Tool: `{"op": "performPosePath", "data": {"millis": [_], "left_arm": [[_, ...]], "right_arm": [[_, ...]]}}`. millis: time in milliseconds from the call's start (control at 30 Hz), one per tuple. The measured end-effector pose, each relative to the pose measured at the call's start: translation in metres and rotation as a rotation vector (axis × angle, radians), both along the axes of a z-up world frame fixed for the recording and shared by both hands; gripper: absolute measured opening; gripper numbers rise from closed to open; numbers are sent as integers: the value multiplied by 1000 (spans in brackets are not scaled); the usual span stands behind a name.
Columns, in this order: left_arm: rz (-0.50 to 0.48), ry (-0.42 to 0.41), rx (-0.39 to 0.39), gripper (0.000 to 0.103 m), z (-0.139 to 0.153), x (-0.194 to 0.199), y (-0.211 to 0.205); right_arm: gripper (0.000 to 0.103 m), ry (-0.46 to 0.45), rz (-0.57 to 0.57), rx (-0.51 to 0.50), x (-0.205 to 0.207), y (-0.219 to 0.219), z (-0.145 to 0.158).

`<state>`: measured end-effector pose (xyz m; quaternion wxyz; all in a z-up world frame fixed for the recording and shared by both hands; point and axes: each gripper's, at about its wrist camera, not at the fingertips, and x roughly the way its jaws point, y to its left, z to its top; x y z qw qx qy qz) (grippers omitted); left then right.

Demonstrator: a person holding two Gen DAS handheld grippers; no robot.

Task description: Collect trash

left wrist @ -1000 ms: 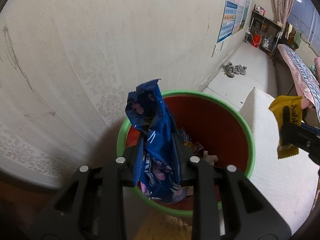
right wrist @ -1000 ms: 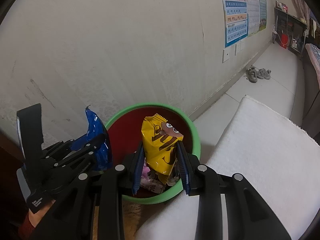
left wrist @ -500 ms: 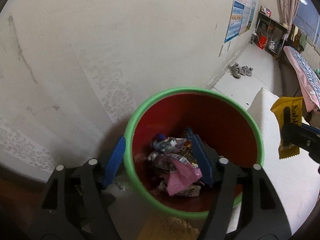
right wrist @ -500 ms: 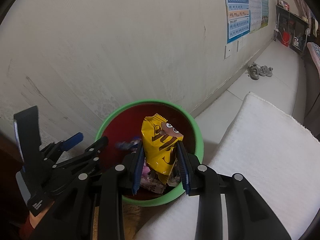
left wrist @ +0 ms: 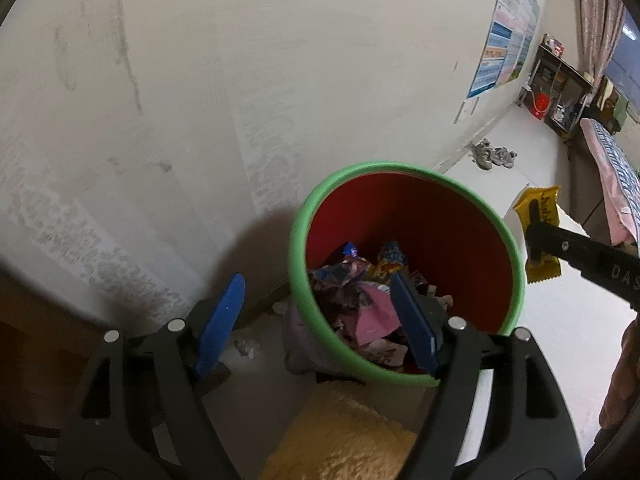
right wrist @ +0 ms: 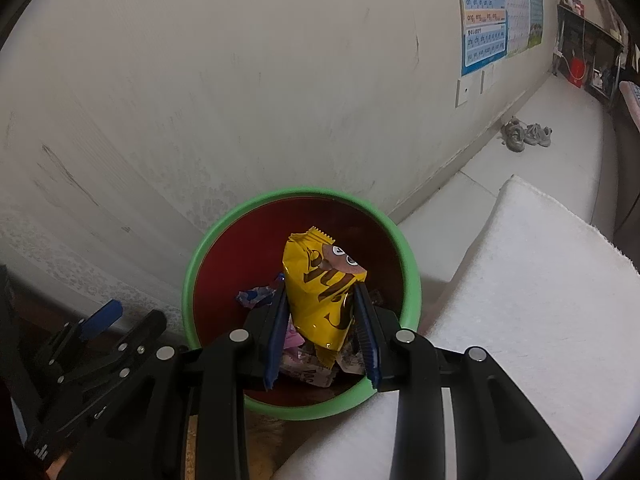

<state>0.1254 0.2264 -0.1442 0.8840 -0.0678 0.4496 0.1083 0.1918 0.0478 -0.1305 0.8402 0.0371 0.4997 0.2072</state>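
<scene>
A red bin with a green rim (left wrist: 298, 240) (right wrist: 192, 276) stands against the wall and holds several crumpled wrappers (left wrist: 360, 300). My left gripper (left wrist: 316, 316) is open and empty; its left finger is outside the rim and its right finger over the bin. It shows at the lower left of the right wrist view (right wrist: 120, 320). My right gripper (right wrist: 322, 332) is shut on a yellow snack wrapper (right wrist: 324, 288) and holds it upright over the bin. That wrapper also shows in the left wrist view (left wrist: 540, 232), just right of the bin.
A white mat (right wrist: 520, 300) lies right of the bin. A tan cloth (left wrist: 344, 436) lies in front of it. Grey shoes (right wrist: 524, 136) sit by the wall further back, posters (right wrist: 484, 16) hang above, and a shelf (left wrist: 560, 88) and a bed (left wrist: 616, 184) stand far right.
My left gripper opened and the blue wrapper dropped into the bin. The left gripper then shifted left of the bin. The right gripper kept the yellow wrapper over the bin.
</scene>
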Motion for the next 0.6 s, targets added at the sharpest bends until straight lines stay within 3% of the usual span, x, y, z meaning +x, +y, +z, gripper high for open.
{"op": "performPosePath", "data": {"millis": [333,467,600], "left_arm": [[10,11,6,72,-2,1,2],[9,14,10,72,-3,0,0],[5,15,17,72,-1,0,-3]], "right_arm": [[45,-5,10,-4,0,3,-2],[56,-18,2,-5,-2,1,-1],[57,-33,-11,-5,-7,-4,2]]}}
